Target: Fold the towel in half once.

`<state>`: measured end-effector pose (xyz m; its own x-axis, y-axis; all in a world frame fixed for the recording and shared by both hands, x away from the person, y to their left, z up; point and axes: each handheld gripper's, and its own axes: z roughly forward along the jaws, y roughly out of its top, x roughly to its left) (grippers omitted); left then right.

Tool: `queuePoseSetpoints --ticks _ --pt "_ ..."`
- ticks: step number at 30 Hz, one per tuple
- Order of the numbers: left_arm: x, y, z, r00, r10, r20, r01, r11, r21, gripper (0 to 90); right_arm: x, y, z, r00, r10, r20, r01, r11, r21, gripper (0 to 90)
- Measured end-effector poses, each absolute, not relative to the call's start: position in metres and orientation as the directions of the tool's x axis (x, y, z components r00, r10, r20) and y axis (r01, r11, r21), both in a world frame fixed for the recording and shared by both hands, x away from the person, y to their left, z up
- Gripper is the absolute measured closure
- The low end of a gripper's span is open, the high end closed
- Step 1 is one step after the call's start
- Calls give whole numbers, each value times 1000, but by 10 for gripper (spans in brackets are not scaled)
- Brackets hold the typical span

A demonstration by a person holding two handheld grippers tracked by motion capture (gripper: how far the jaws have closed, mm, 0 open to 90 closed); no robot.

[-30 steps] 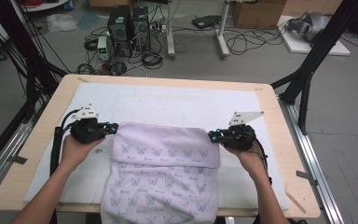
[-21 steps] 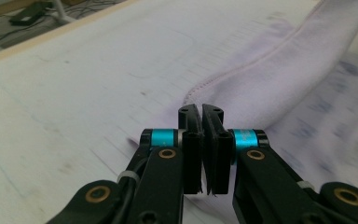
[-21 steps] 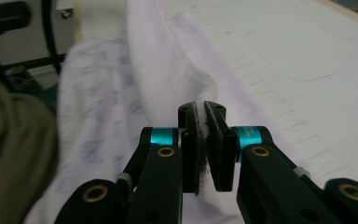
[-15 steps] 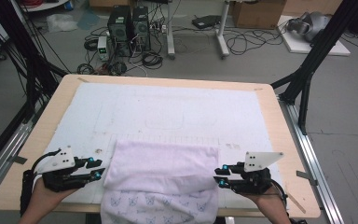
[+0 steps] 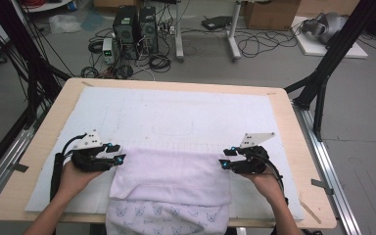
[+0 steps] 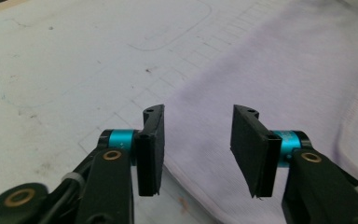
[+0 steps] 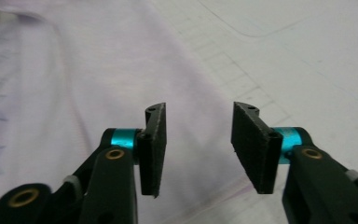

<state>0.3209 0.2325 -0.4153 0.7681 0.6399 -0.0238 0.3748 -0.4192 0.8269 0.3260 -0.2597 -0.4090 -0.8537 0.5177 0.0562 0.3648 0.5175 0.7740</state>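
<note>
1. Both hands had pulled back toward the near edge since the earlier frames, dragging the top edge of the cloth (image 5: 171,176) with them, so a fold that sat mid-tabletop a second ago now lay much closer to the person.
2. Left tool (image 5: 119,158) and right tool (image 5: 223,163) had both just been opening. In each gripper view the jaws stood spread, with fabric lying under the gap and nothing pinched, so the fold looked freshly dropped.
3. Cloth sat on the white mat (image 5: 176,112) at the near middle, doubled over, with its butterfly-print lower part hanging off the near edge of the tabletop (image 5: 293,122).
4. To finish this step clean, I'd say lift both tools straight up and out to the sides so the pads don't snag the corners and drag the fold crooked.
5. Folded top edge looked fairly straight between the two tools; left corner seemed a bit rounder than the right.
6. Loads of bare mat beyond the cloth and to either side, so there was plenty of room. The overhang at the near edge was the tight spot.
</note>
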Motion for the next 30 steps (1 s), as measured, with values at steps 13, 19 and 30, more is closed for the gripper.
queuePoseSetpoints --ticks 13,19,30 --pt "354 228 -446 721 685 -100 502 -417 758 464 353 -261 -438 -817 575 36 437 577 690 488" --pt "350 225 -444 765 638 -94 471 -453 757 764 352 -259 -440 -835 542 92 446 569 691 729" --pt "366 227 -403 712 701 30 403 -443 801 846 371 -251 -411 -829 559 13 395 569 721 854"
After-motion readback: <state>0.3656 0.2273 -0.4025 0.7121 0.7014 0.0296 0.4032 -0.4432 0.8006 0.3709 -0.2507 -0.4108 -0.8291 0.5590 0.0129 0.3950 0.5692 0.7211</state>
